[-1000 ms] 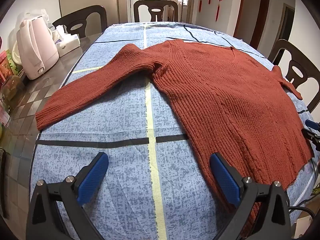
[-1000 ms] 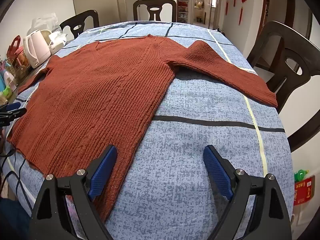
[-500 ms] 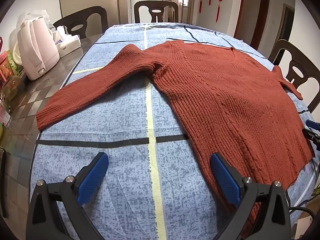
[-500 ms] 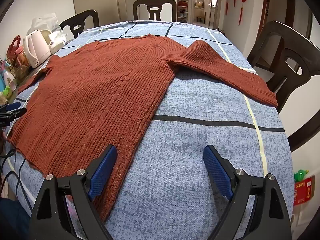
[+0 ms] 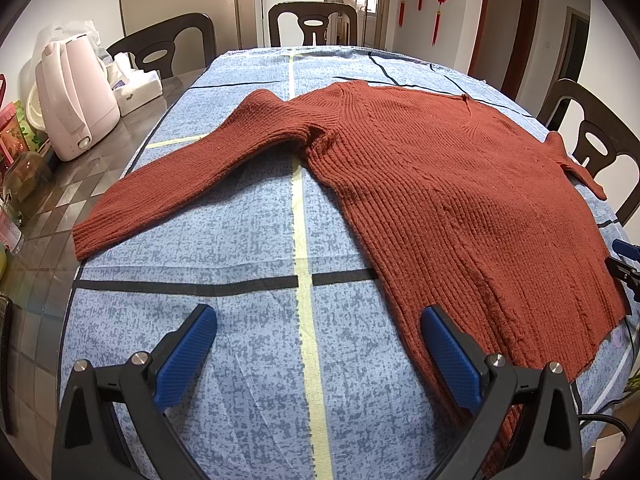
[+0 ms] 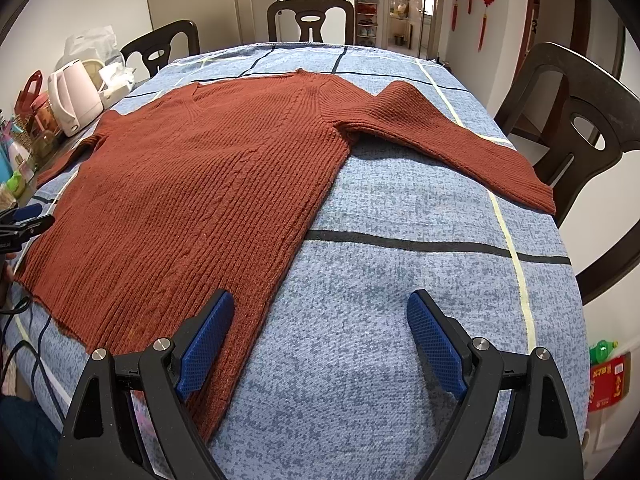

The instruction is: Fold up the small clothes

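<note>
A rust-red ribbed sweater (image 5: 448, 196) (image 6: 208, 184) lies flat and spread out on the blue cloth-covered table (image 5: 240, 360), both sleeves stretched outward. My left gripper (image 5: 316, 320) hovers open over the cloth near the sweater's lower left hem corner, its right blue pad (image 5: 448, 356) above the hem edge. My right gripper (image 6: 320, 312) stands open at the opposite hem corner, its left blue pad (image 6: 206, 344) over the knit. Nothing is between either pair of fingers. The left sleeve (image 5: 192, 184) ends near the table's left edge; the right sleeve (image 6: 460, 140) reaches the right edge.
A pink kettle (image 5: 74, 100), tissues (image 5: 136, 88) and jars sit on the bare tabletop at the left. Dark wooden chairs (image 6: 576, 136) ring the table. Each gripper's tip shows at the edge of the other's view (image 5: 624, 260) (image 6: 24, 220).
</note>
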### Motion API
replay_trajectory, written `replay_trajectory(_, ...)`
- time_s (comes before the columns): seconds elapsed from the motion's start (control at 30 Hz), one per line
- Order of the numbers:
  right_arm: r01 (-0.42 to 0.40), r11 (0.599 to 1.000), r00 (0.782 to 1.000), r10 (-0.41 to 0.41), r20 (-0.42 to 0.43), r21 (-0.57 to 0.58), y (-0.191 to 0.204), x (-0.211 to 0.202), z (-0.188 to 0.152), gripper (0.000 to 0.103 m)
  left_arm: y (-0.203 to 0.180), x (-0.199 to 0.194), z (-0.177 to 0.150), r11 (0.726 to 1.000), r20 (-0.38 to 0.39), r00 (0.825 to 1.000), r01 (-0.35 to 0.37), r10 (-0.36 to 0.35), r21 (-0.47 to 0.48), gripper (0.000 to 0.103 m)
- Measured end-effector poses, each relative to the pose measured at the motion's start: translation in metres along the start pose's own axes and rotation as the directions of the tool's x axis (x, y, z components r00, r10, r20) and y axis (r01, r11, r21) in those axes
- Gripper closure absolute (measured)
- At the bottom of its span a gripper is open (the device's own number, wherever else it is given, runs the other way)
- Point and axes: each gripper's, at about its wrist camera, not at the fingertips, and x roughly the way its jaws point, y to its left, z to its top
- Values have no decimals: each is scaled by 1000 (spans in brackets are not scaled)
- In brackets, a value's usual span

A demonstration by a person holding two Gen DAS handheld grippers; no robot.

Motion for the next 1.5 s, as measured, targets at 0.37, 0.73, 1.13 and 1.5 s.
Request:
replay_trajectory(0.37, -2, 1000, 1000, 2, 5, -2, 0, 1, 0, 14, 0, 0, 0, 1000, 2, 1000, -1, 1, 0, 0)
replay_trajectory(0.73, -2, 1000, 1000, 2, 4, -2, 0, 0, 0, 14, -1, 0, -1, 1000, 2, 1000, -2, 2, 1, 0)
replay_trajectory(1.13, -3, 1000, 1000, 3, 1, -4, 1, 0, 1, 14, -1, 0, -1, 1000, 3, 1000, -2, 2, 1, 0)
replay_trajectory(1.5, -3, 1000, 1000, 3, -4, -6, 2, 0, 2, 14, -1, -1, -1, 1000, 3, 1000, -3, 3, 1, 0)
